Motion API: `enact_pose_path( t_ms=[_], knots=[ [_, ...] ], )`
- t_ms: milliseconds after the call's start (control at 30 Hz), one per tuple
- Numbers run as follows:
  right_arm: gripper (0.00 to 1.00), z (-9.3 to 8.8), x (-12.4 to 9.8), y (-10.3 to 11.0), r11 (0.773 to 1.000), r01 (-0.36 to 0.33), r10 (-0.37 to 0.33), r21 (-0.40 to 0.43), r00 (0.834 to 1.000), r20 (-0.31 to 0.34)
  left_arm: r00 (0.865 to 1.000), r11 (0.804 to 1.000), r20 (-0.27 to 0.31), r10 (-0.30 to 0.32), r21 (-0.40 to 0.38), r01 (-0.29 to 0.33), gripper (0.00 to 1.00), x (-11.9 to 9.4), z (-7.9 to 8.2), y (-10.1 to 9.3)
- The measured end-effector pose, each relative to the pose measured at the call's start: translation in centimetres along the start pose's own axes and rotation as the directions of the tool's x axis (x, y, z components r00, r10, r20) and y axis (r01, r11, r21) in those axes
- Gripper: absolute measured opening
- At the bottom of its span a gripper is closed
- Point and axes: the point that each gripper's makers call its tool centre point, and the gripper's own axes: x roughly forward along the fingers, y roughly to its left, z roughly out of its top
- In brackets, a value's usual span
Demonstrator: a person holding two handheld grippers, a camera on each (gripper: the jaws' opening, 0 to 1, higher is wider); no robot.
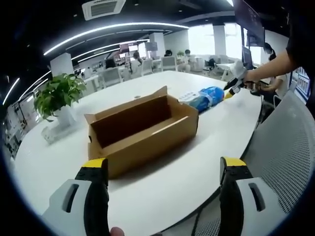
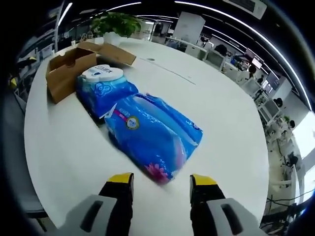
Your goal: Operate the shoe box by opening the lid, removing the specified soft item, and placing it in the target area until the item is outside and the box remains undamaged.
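Both tongs released, the soft, slippery blue packet [image 2: 152,135] lies on the tabletop [image 2: 231,113] beyond the opened shoe box [image 1: 140,130]; pinch its crimped end seam.

This is an open-plan office — a large, bright room with a dark ceiling crossed by long curved light strips [image 1: 113,29] and fitted with a ceiling air-conditioning unit [image 1: 103,8]. Rows of desks with pale office chairs [image 1: 110,74] stretch to the far windows, and people sit working at them. In front stands a wide white meeting table [image 2: 226,113] with a potted green plant [image 1: 58,93] on it — a grey mesh chair back [image 1: 288,147] sits beside it
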Motion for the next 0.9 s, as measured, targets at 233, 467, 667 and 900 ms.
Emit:
enact_pose_path(
  t_ms=[233,467,667,900],
  knots=[
    [0.47,2.0,-1.6,1.7,0.995,-0.089,0.091,-0.053,0.995,0.029,1.000,1.000,0.009,-0.010,-0.004,0.010,0.95,0.0,0.1,-0.2],
    [0.49,5.6,-3.3,4.9,0.957,-0.193,0.207,-0.214,0.977,0.046,1.000,1.000,0.013,-0.018,-0.010,0.018,0.96,0.1,0.2,-0.3],
    [0.49,9.8,-4.1,8.2,0.916,-0.269,0.303,-0.298,0.950,0.071,1.000,1.000,0.013,-0.021,-0.009,0.021,0.97,0.1,0.2,-0.4],
    [0.49,14.1,-4.7,12.5,0.844,-0.360,0.423,-0.397,0.903,0.080,1.000,1.000,0.020,-0.013,-0.013,0.013,0.97,0.0,0.3,-0.2]
  ],
)
